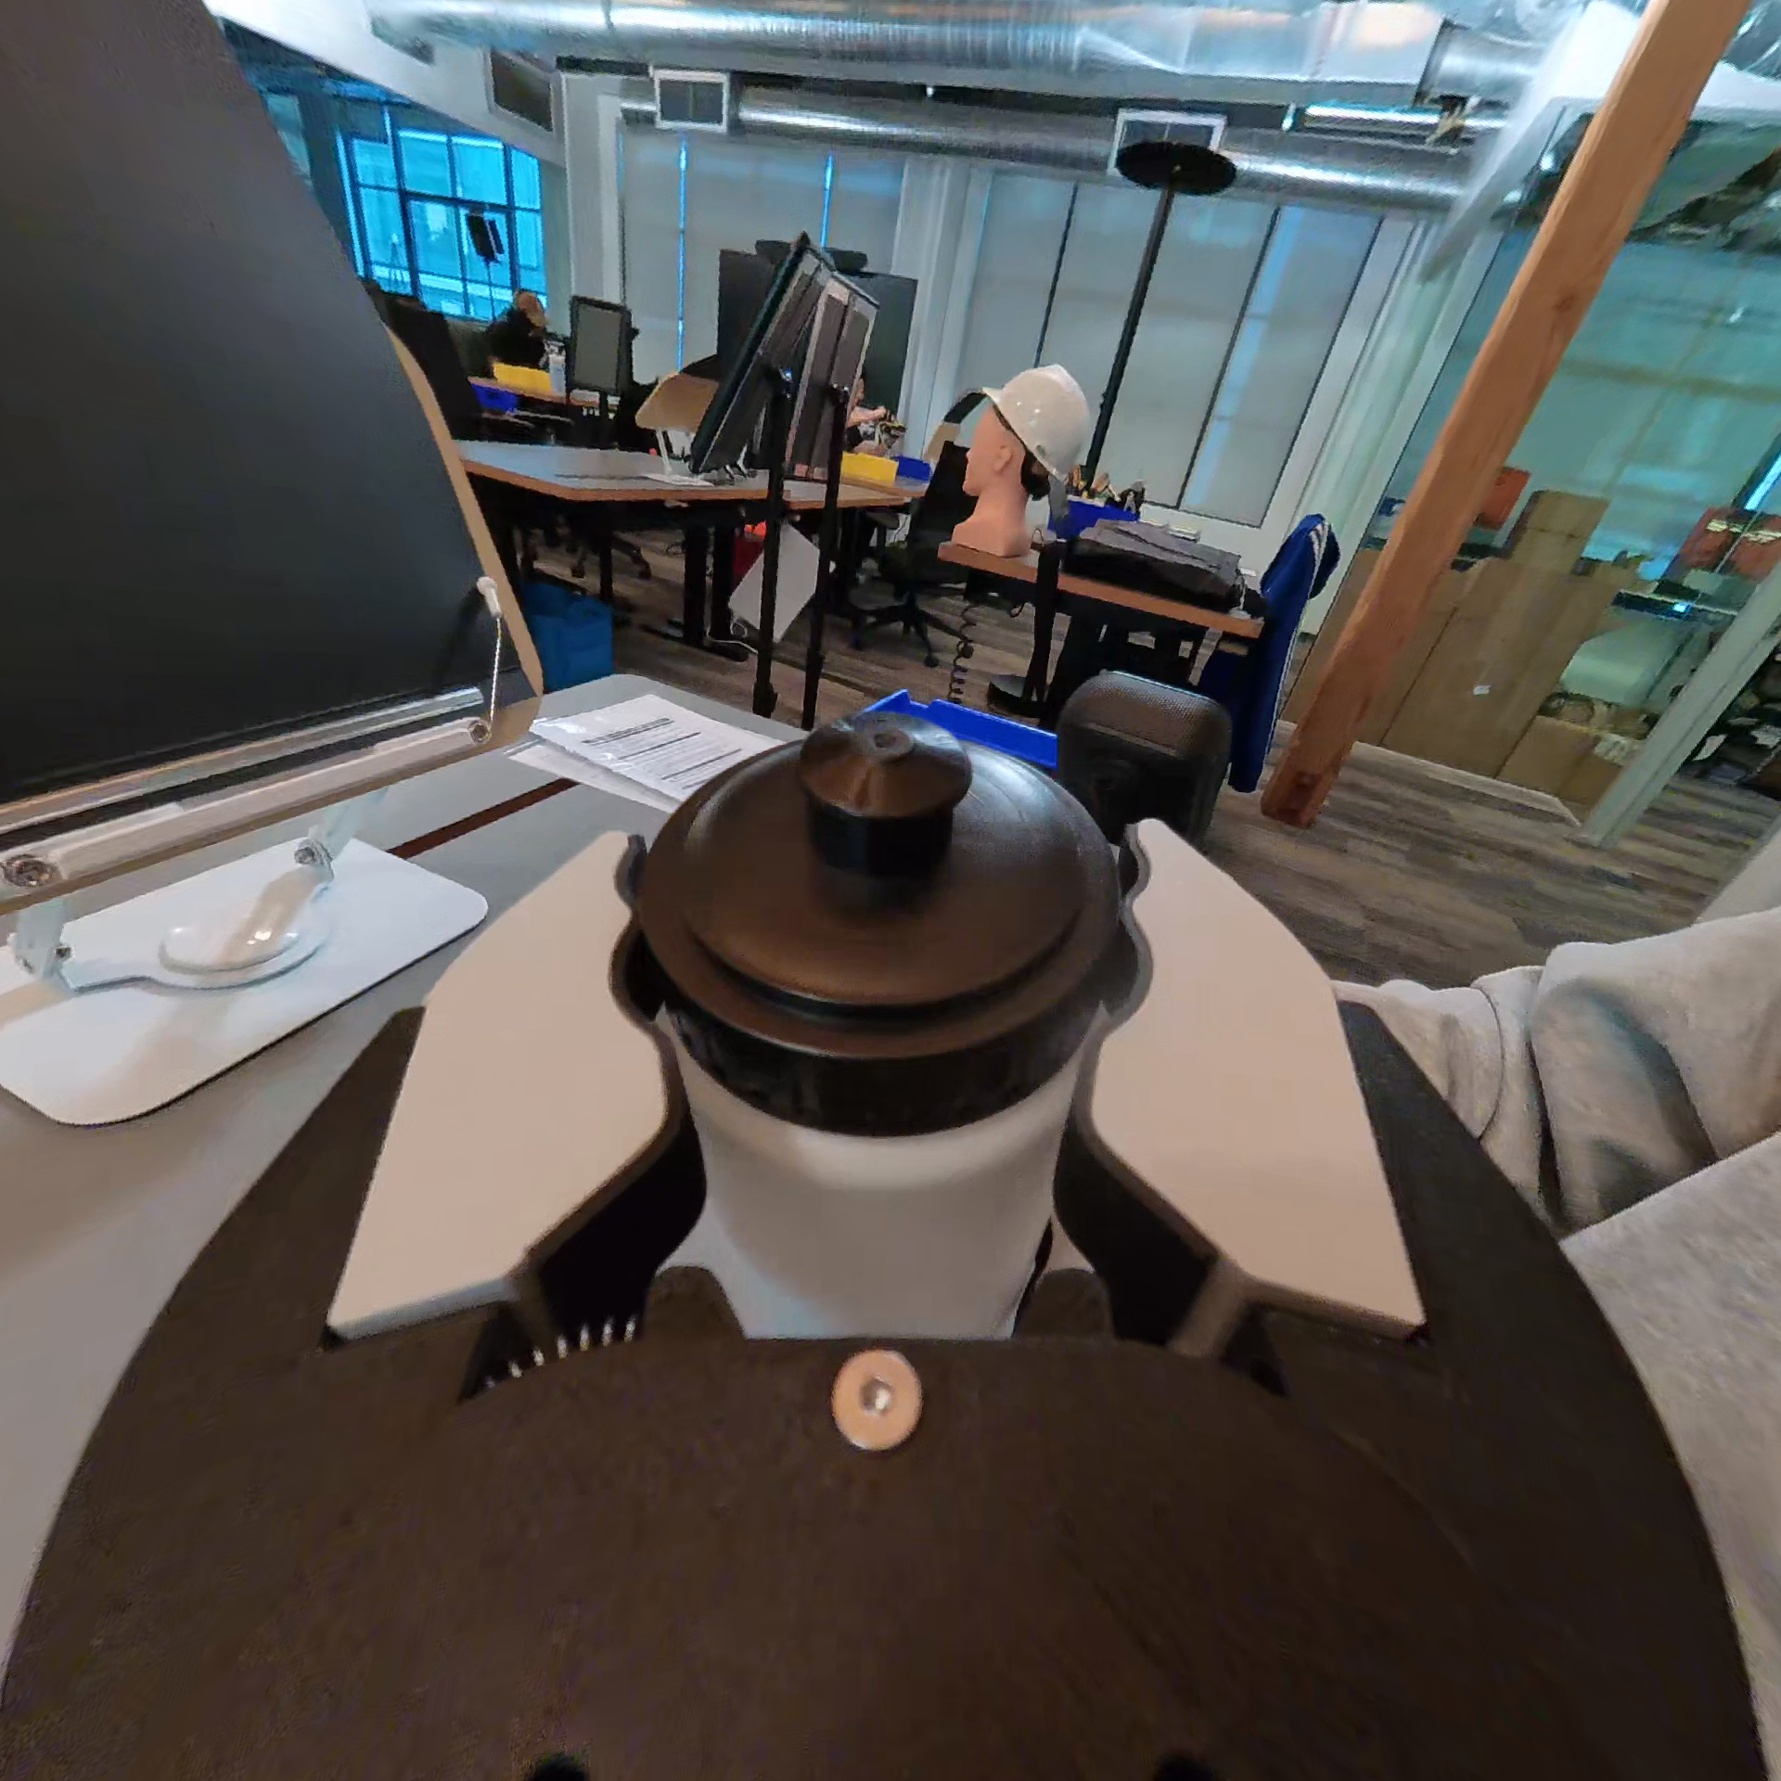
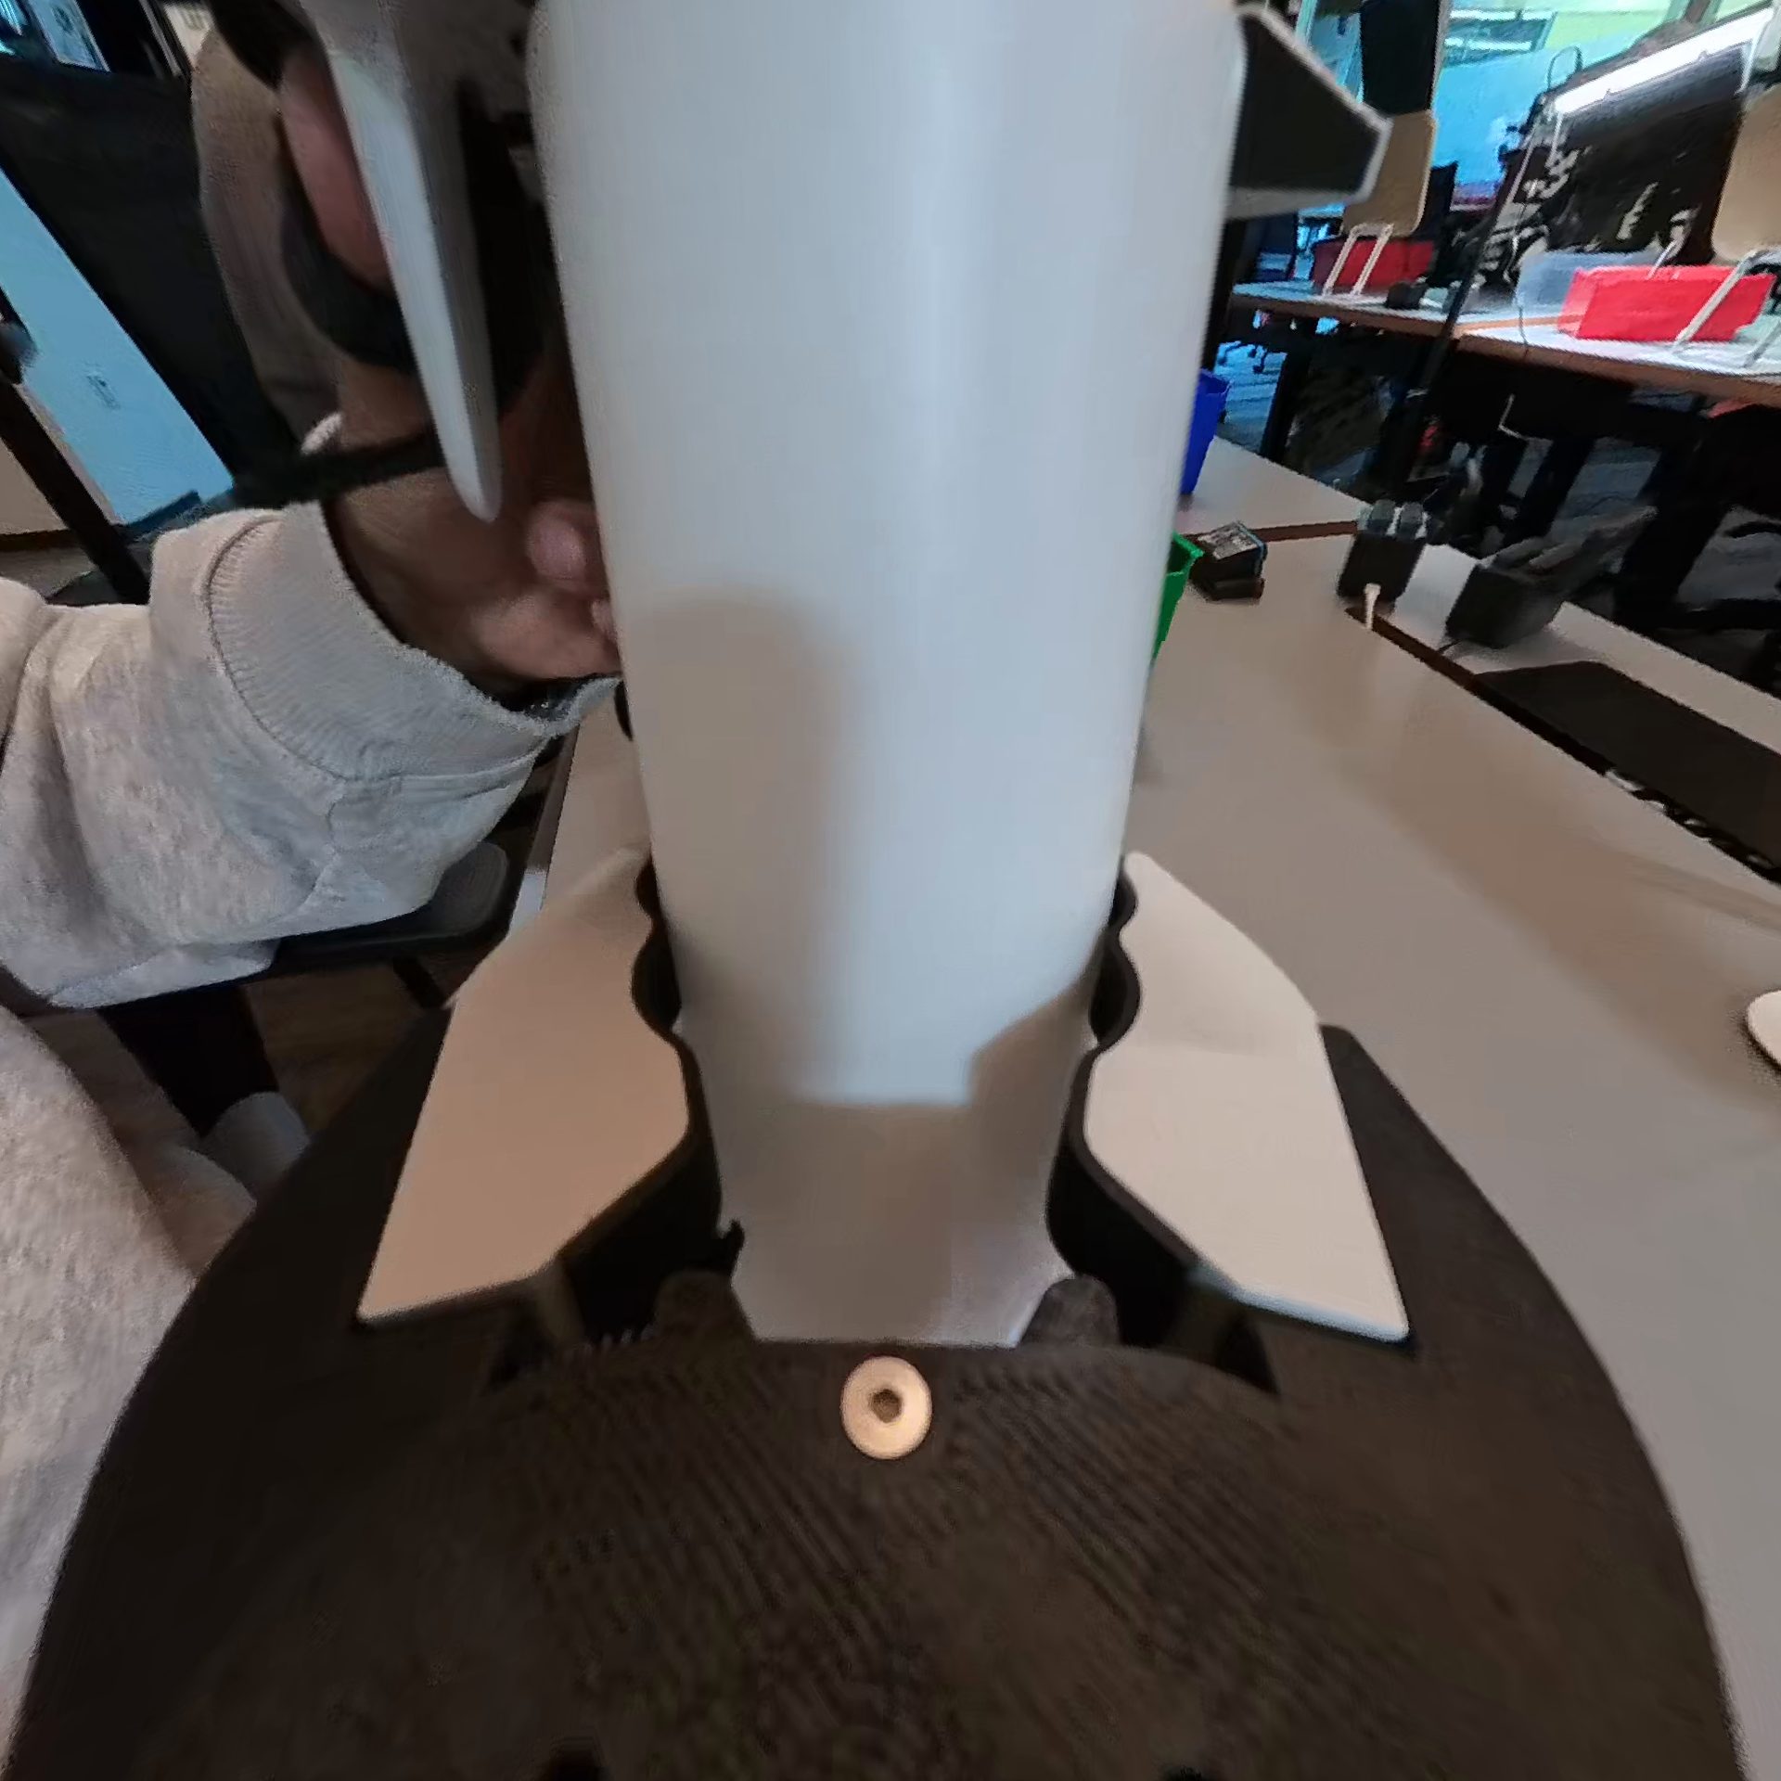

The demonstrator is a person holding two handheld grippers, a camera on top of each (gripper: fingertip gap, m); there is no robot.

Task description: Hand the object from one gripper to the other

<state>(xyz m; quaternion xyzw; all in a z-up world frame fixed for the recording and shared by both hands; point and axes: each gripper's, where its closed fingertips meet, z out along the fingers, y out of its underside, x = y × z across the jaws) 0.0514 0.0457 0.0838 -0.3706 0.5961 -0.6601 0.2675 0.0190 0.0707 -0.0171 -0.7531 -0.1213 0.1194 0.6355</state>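
The left gripper (image 1: 882, 964) was clamped on a white bottle (image 1: 872, 1195) just below its black cap (image 1: 872, 925), both fingers pressed against the neck. In the left wrist view the cap and its knob pointed away from the camera, so the bottle's long axis ran forward along the fingers; the body below the shoulder was hidden behind the gripper's black housing.

The right gripper (image 2: 882, 973) was closed around the same bottle (image 2: 867, 578) at its lower body, the scalloped inner edges of its fingers touching the white wall on both sides. In the right wrist view the bottle extended from the fingers to the top edge of the frame, where it was cut off; the cap was not visible there. The bottle's base was hidden by the housing. The picture was motion-blurred.

Farther up the bottle, the left gripper's fingers (image 2: 434, 289) showed at either side of it, only in part. A hand (image 2: 482, 598) in a grey sleeve (image 2: 241, 752) sat behind them.

Beyond lay a grey table (image 2: 1397, 867).
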